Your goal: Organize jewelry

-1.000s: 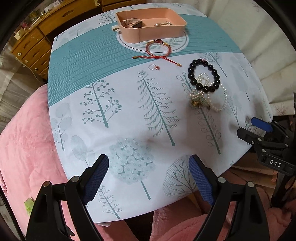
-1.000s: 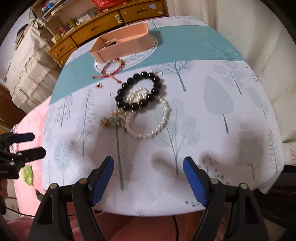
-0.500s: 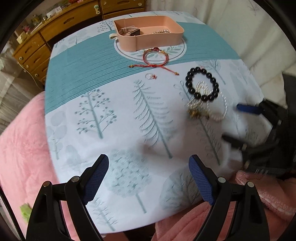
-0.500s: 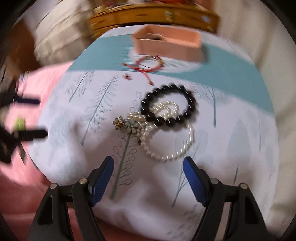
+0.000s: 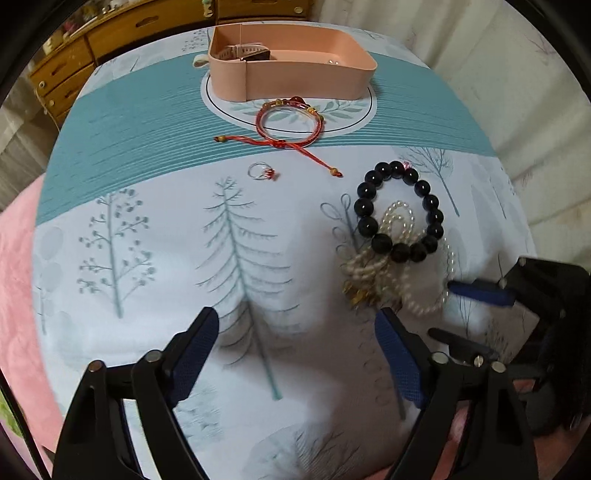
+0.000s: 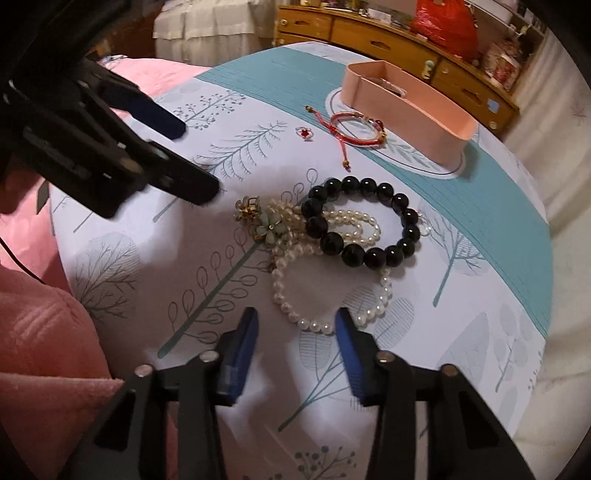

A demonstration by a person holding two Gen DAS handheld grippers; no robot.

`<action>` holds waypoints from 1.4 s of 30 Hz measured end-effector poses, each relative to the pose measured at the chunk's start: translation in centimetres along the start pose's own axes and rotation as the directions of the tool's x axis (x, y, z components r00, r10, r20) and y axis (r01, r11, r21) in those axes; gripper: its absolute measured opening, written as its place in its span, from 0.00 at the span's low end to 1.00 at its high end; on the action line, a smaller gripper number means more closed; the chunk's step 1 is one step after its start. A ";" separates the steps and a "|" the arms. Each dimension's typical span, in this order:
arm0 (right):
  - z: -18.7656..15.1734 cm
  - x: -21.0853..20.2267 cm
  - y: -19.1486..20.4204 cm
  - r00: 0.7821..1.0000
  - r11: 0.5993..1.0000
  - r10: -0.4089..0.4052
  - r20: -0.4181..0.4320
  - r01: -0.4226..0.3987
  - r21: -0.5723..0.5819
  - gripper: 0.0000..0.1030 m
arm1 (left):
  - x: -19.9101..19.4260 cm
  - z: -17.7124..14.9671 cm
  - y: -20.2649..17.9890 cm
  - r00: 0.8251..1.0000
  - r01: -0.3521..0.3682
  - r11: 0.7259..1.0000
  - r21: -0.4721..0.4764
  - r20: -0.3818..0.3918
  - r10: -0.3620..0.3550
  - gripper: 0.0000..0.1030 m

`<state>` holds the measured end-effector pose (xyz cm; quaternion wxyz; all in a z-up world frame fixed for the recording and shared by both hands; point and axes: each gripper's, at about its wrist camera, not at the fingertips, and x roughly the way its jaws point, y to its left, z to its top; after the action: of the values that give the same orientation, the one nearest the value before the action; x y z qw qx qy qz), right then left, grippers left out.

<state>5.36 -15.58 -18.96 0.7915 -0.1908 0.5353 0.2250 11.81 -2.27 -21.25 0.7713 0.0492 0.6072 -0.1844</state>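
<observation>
A black bead bracelet (image 5: 399, 210) (image 6: 365, 221) lies over a pearl strand (image 5: 424, 306) (image 6: 314, 295) with a flower clasp (image 6: 267, 225). Farther off lie a red cord bracelet (image 5: 291, 122) (image 6: 354, 129), a small red-stone ring (image 5: 262, 171) (image 6: 304, 132) and a pink tray (image 5: 295, 74) (image 6: 406, 110). My right gripper (image 6: 295, 317) (image 5: 458, 314) hangs over the strand's near loop. Its jaws are closing, the pearls lie between the tips and the pads do not press on them. My left gripper (image 5: 297, 321) (image 6: 199, 158) hovers left of the pile, its jaws closing slightly on nothing.
A tree-print tablecloth (image 5: 166, 229) covers the round table. A pink blanket (image 6: 40, 350) lies off its near left edge. A wooden chest of drawers (image 6: 388, 33) stands behind the table, and pale curtains (image 5: 498, 74) hang to the right. A watch lies in the tray.
The right gripper has rolled, come closer to the pearl strand and narrowed its jaws. The left gripper has sunk toward the cloth and shifted nearer the jewellery.
</observation>
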 end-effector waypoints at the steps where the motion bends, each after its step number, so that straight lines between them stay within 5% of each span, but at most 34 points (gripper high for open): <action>1: 0.0 0.1 -0.1 1.000 1.000 0.010 0.007 -0.010 -0.017 0.31 | 0.3 0.1 -0.2 1.000 -0.002 1.000 -0.006 0.005 0.002 0.75; 5: -0.1 0.4 -0.1 0.997 0.995 0.070 0.030 -0.068 -0.077 0.28 | 1.4 0.5 -0.8 1.000 -0.022 1.000 -0.005 0.004 0.022 0.60; 12: -0.2 0.8 0.1 0.986 0.971 0.162 0.048 -0.151 -0.186 0.20 | 2.6 1.2 -3.6 0.996 -0.078 0.988 0.133 -0.040 0.084 0.56; 15: 0.1 1.1 -0.8 0.979 0.967 0.194 0.058 -0.180 -0.182 0.09 | 2.5 1.6 -4.2 0.995 -0.080 0.985 0.152 -0.039 0.087 0.50; 19: 0.4 1.3 -2.6 0.953 0.951 0.298 0.054 -0.291 -0.103 0.08 | 2.5 2.2 -4.6 0.994 -0.103 0.984 0.145 -0.031 0.109 0.20; 22: 0.6 1.6 -3.3 0.940 0.941 0.337 0.050 -0.335 -0.059 0.07 | 2.3 2.6 -3.8 0.994 -0.094 0.993 0.076 -0.041 0.097 0.09; 27: 0.7 2.1 -5.1 0.904 0.901 0.425 0.046 -0.428 0.071 0.07 | 1.8 2.9 -2.8 0.995 -0.072 0.997 -0.026 -0.074 0.070 0.04; 33: 0.5 0.8 -8.1 0.854 0.825 0.503 0.134 -0.520 0.221 0.07 | -1.3 3.5 -3.7 0.998 -0.060 0.997 -0.051 -0.009 0.060 0.04; 42: 0.6 -2.7 -12.0 0.838 0.769 0.462 0.291 -0.541 0.339 0.07 | -7.1 4.6 -2.2 0.993 0.008 0.995 -0.103 0.114 0.004 0.03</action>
<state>11.66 -25.60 -15.45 0.7713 0.1514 0.5231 0.3294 13.92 -4.08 -12.96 0.8060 -0.0019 0.5709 -0.1560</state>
